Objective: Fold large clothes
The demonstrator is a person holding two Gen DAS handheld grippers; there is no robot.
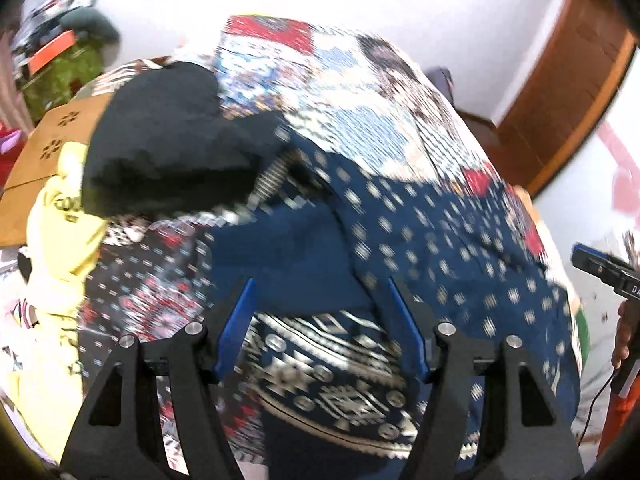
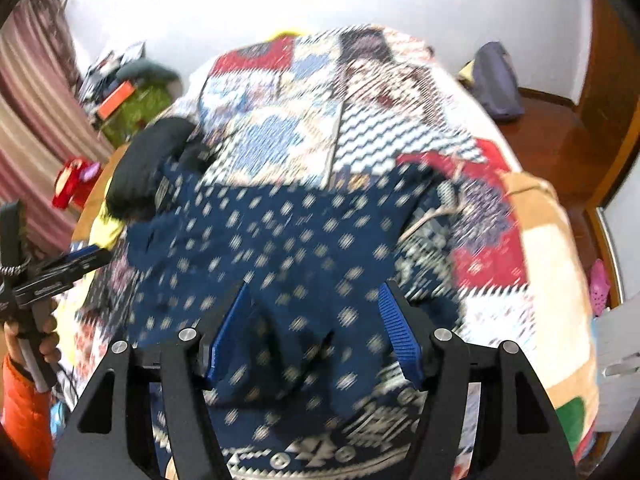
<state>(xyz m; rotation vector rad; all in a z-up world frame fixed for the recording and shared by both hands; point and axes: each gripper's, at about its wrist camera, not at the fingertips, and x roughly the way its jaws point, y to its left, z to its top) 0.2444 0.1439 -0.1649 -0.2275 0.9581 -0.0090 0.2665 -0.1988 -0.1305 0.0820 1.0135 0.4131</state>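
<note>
A: Any text we can read?
B: Only "DA" in white on the black right gripper (image 1: 612, 272) body, left wrist view; the rest is cut off.
A: The yellow garment (image 1: 60, 240) print?
B: Dark lettering, too blurred for us. Same for the left gripper (image 2: 60, 268) label in the right wrist view.

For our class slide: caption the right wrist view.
Open right gripper above a navy patterned garment on a patchwork bedspread.
</note>
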